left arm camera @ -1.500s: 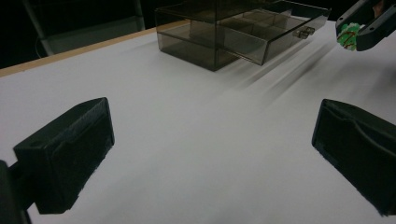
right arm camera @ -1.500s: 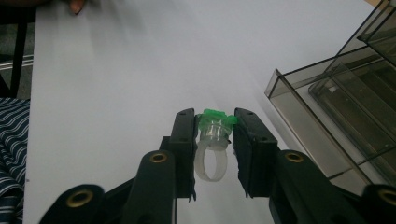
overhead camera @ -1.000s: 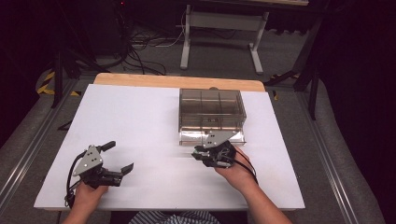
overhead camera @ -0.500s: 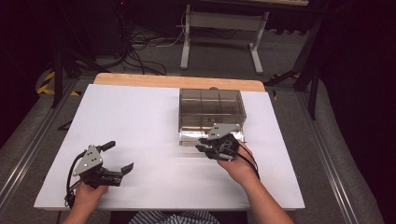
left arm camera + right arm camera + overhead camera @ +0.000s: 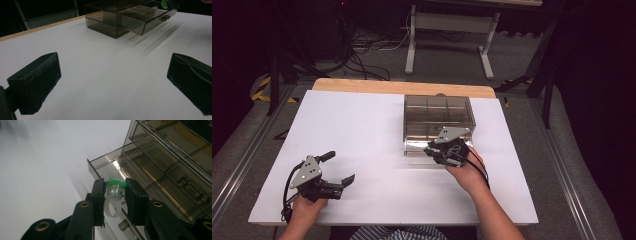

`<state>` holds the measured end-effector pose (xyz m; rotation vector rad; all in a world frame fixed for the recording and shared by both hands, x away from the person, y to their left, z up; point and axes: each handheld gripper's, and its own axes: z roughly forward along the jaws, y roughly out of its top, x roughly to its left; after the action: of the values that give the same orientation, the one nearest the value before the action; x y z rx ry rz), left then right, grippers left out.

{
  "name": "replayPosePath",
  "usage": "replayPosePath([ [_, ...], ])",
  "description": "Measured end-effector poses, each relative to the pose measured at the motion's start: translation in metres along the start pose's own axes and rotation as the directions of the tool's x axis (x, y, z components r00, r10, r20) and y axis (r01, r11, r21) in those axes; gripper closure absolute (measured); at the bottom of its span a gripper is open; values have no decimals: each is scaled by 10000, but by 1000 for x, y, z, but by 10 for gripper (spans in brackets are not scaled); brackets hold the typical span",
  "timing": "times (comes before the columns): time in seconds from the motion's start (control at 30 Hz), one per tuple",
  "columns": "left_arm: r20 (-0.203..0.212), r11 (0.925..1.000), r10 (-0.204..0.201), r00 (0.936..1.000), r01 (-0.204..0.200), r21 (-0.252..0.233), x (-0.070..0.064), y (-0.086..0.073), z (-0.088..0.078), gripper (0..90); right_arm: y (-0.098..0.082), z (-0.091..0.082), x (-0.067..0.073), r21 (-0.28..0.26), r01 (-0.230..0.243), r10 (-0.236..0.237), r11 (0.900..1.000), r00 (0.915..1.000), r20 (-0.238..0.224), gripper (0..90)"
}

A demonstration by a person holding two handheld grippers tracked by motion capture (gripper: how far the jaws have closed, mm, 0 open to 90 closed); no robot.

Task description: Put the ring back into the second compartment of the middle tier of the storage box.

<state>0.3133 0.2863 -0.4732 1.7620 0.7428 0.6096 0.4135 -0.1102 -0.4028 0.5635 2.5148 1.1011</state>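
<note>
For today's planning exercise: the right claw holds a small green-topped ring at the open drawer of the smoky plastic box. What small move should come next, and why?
Probably ease the right claw forward over the open drawer and lower it. The ring is pinched between the pads near the drawer's front corner, not yet inside a compartment.

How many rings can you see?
1. The green-topped ring is pinched between the right gripper jaws, over the open bottom drawer of the smoky plastic box. More could be hidden in the box's dark compartments; I can't tell.
</note>
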Motion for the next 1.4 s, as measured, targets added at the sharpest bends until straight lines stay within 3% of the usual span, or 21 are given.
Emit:
replayPosePath([
  [0.83, 26, 10000, 54, 10000, -54, 84, 0, 0, 0, 2, -9, 6, -27, 71, -843, 833, 9964, 9927, 873, 698],
  [1.4, 33, 10000, 60, 10000, -60, 78, -1, 0, 0, 2, -18, 15, -42, 323, -1234, 1189, 9918, 9861, 1159, 694],
])
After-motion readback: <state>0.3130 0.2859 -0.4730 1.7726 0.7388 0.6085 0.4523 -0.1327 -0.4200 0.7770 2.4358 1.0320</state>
